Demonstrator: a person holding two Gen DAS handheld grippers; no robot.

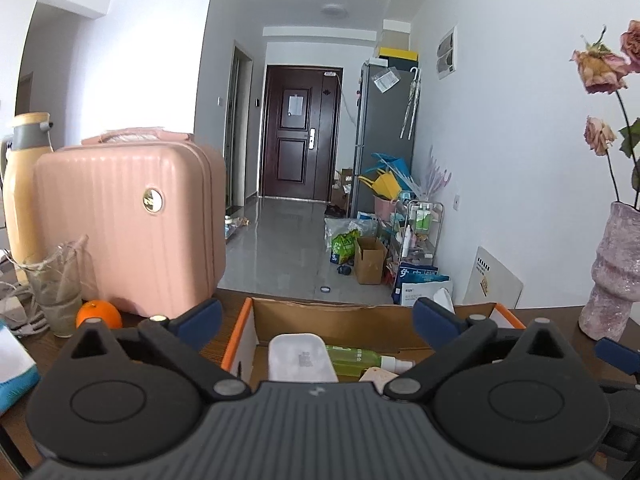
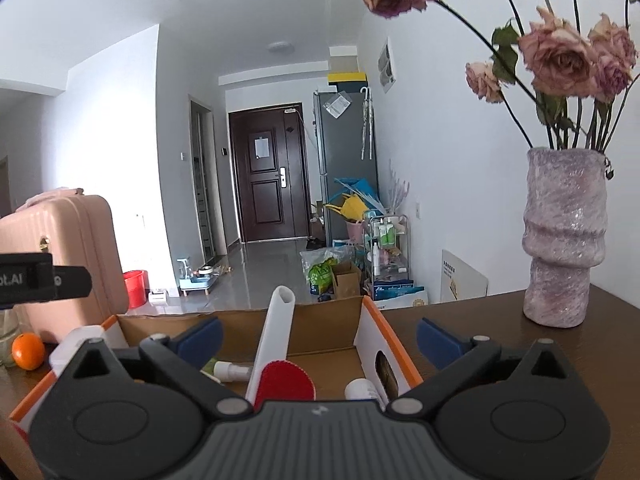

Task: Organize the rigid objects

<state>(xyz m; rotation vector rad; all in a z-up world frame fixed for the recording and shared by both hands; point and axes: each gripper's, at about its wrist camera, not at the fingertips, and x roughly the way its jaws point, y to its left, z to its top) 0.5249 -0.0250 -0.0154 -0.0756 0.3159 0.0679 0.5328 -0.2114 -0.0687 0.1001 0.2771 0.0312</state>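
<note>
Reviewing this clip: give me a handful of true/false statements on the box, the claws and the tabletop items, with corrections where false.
1. Both claws are wide open with nothing pinched. True: the left claw and the right claw both gape over the cardboard box.
2. The orange sits inside the box. False: the orange rests on the table, left of the box, in front of the pink suitcase.
3. A green bottle lies in the box. True: the green bottle lies on its side beside a white case.
4. The vase is tipped over. False: the vase stands upright, holding dried roses.
</note>
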